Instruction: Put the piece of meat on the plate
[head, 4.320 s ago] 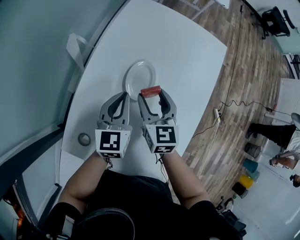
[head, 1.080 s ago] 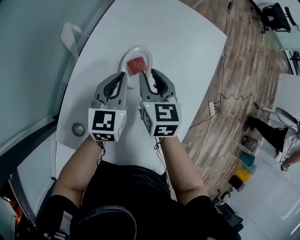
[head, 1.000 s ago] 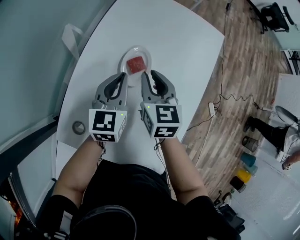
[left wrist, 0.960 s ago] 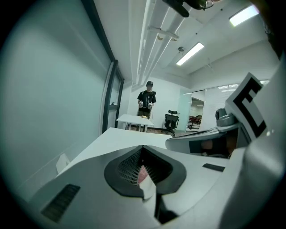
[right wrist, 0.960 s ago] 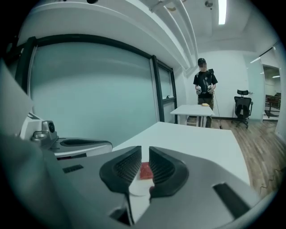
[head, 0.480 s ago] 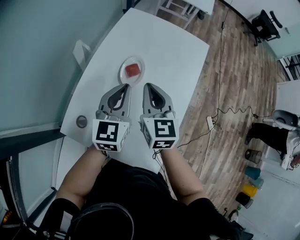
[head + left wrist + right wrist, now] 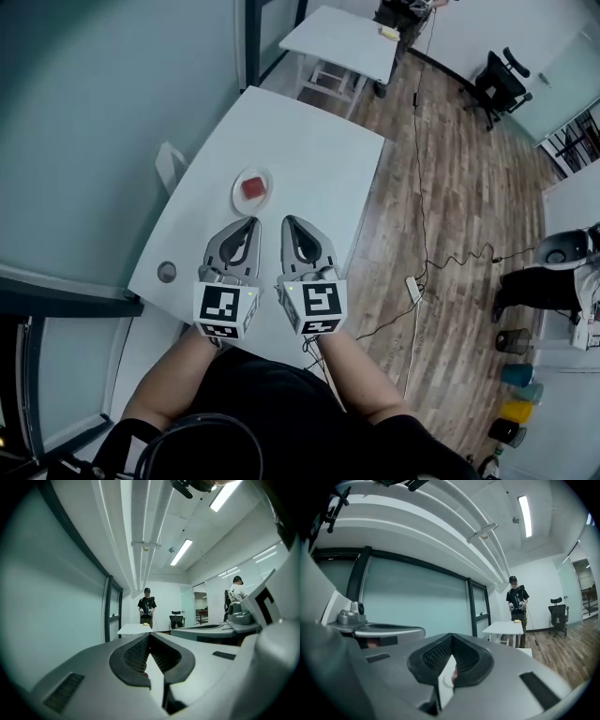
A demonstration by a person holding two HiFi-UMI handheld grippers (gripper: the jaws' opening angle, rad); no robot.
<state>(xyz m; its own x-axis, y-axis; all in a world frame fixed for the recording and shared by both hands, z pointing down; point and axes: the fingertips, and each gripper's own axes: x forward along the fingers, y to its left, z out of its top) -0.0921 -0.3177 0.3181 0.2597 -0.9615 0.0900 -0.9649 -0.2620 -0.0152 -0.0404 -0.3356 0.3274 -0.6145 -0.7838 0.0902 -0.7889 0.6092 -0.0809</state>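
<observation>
The red piece of meat (image 7: 253, 187) lies on the small clear plate (image 7: 238, 195), which stands on the white table (image 7: 309, 159). Both grippers hang side by side above the table's near part, short of the plate and pointing level toward it. My left gripper (image 7: 251, 223) (image 7: 149, 635) is shut with its tips together and nothing in it. So is my right gripper (image 7: 288, 221) (image 7: 451, 636). In the right gripper view a sliver of the plate and meat (image 7: 454, 674) shows below the joined jaws.
A roll of tape (image 7: 167, 273) lies at the table's near left corner. A second white table (image 7: 342, 42) stands farther off, with a person (image 7: 516, 603) next to it. A cable and power strip (image 7: 411, 288) lie on the wooden floor at right.
The meat, earlier held in the right gripper over the plate, now lies on the plate. Both grippers have risen and drawn back toward me; the right jaws have gone from open to shut.
</observation>
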